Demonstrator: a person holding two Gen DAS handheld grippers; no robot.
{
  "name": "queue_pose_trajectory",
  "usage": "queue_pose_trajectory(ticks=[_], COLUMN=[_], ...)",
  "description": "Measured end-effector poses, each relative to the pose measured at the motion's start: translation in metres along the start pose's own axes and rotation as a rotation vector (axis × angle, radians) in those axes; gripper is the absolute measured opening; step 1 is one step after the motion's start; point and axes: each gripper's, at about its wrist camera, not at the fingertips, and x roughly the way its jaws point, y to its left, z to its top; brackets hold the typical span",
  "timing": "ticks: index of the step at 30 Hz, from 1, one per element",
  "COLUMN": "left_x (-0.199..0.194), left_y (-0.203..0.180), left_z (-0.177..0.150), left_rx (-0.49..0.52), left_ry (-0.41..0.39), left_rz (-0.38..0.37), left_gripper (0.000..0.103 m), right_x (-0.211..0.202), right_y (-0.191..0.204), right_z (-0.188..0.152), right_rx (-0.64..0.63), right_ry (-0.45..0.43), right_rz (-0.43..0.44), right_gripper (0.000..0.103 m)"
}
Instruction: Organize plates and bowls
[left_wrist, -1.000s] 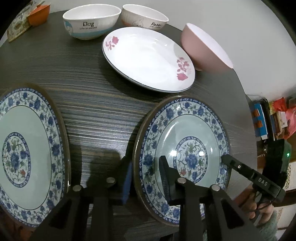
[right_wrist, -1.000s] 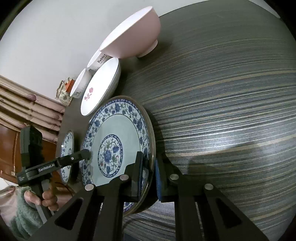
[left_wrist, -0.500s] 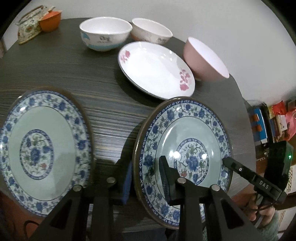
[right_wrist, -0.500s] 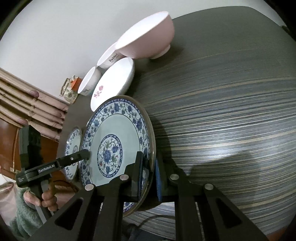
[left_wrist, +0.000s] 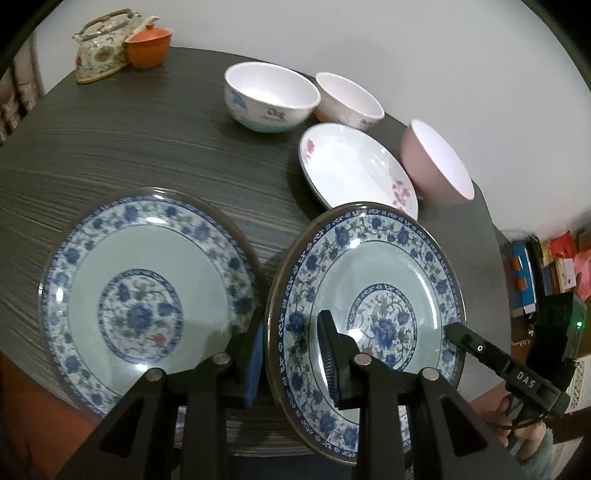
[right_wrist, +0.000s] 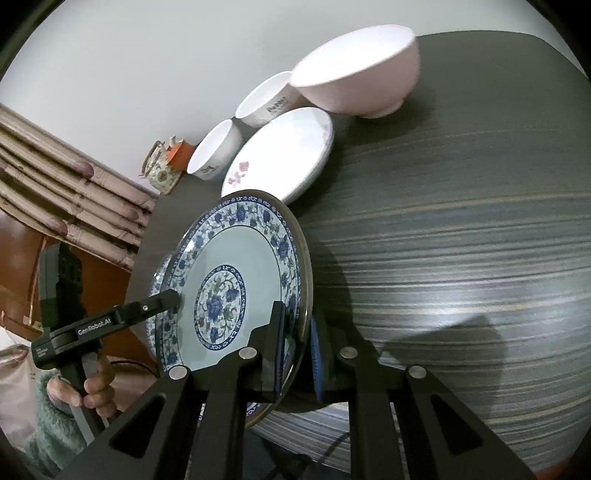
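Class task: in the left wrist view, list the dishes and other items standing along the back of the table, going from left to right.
Patterned teapot → orange lidded cup → white bowl with blue print → smaller white bowl → pink bowl. The white plate with pink flowers lies just in front, between the last two.

dark round table (left_wrist: 147, 140): blue plate (left_wrist: 140, 295), 3 bowls (left_wrist: 271, 98), white plate (left_wrist: 354, 170), teapot (left_wrist: 99, 44), orange cup (left_wrist: 147, 50).

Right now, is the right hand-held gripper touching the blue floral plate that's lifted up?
Touching. In the right wrist view, the right hand-held gripper has its two pads pressed on either side of the raised blue floral plate's rim, pinching it.
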Motion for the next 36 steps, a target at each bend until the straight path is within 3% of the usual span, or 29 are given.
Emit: queue_pose_trajectory(ticks=[25,36], left_x=[-0.053,-0.05], left_y=[0.114,0.162], left_z=[0.009,0.01], left_rx=[-0.197,-0.276], left_ry=[-0.084,-0.077], left_rz=[0.103,0.162], left_gripper=[0.028,0.028], right_x=[0.062,0.106], right_y=[0.104,0.144], right_z=[0.01,0.01], right_rx=[-0.14,-0.192], right_ry=[0.076,0.134], right_rz=[0.058,0.071], right_gripper=[0.013,0.013])
